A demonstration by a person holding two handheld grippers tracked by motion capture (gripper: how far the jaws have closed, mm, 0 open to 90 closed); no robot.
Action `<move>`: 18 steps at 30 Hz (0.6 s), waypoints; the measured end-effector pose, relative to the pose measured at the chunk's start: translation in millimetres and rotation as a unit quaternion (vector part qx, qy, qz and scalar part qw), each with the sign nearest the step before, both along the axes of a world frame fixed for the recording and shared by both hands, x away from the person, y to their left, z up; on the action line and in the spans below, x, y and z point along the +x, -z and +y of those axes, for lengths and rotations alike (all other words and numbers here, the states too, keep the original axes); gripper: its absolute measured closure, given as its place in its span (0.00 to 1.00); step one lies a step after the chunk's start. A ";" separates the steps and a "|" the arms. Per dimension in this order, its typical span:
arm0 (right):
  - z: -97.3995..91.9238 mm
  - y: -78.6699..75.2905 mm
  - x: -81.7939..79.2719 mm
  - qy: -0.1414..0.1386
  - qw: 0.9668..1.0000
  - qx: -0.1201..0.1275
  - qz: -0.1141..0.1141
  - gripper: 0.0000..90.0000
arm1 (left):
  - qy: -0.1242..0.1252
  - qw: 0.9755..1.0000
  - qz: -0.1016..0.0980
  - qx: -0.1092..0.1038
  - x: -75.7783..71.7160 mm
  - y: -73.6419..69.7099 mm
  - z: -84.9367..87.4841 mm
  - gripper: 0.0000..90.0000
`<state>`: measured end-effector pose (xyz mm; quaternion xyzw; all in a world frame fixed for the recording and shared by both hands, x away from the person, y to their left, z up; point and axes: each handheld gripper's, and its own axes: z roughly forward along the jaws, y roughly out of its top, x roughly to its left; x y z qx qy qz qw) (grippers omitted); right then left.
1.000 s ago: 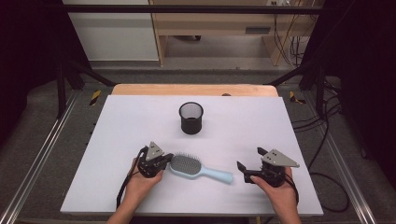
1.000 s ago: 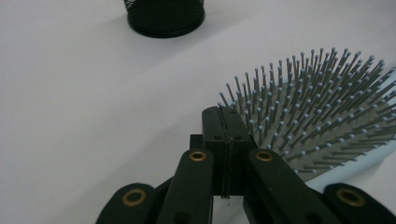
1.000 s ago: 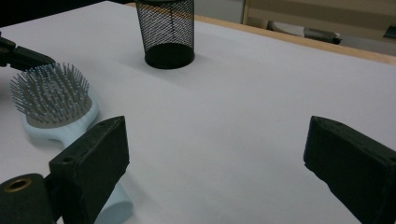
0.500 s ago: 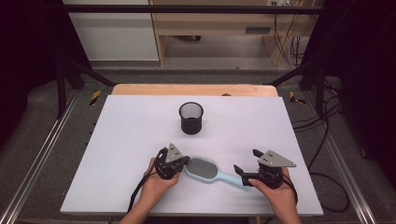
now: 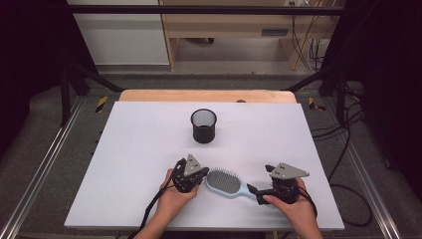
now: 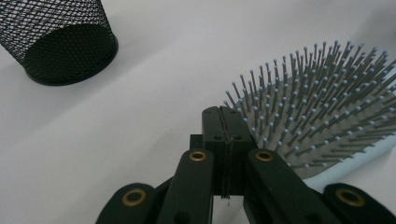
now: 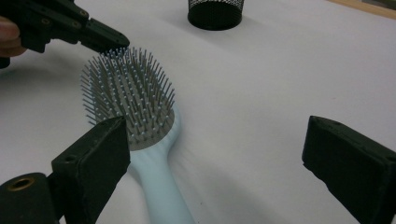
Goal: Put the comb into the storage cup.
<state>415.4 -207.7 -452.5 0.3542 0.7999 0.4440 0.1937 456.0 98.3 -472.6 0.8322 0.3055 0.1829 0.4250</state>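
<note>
White surface (image 5: 129, 149) bearing three kinds of item: one light-blue hairbrush (image 5: 225, 182), bristles up, near the front edge between the grippers; one black mesh cup (image 5: 204, 125), standing upright farther back; two hand-held grippers. Left gripper (image 5: 198, 175), clenched on nothing, tips at the brush head's edge. Right gripper (image 7: 215, 158), released, jaws spread either side of the handle. Handle end cut off in right gripper view; cup rim cropped in both gripper views.
</note>
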 end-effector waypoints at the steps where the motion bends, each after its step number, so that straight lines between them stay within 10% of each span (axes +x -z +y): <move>1: 0.1 0.3 -0.2 -0.003 1.000 -0.002 0.002 0.09 | -0.006 1.000 -0.006 -0.010 -0.6 -2.4 3.7 1.00; 11: 1.8 4.2 -0.5 -0.027 0.999 -0.013 0.025 0.08 | -0.041 0.996 -0.060 -0.055 -12.3 -23.4 50.6 0.99; 18: 9.2 -0.3 5.0 -0.031 0.998 -0.020 0.044 0.10 | -0.091 0.988 -0.103 -0.069 -33.1 -37.1 111.3 0.63</move>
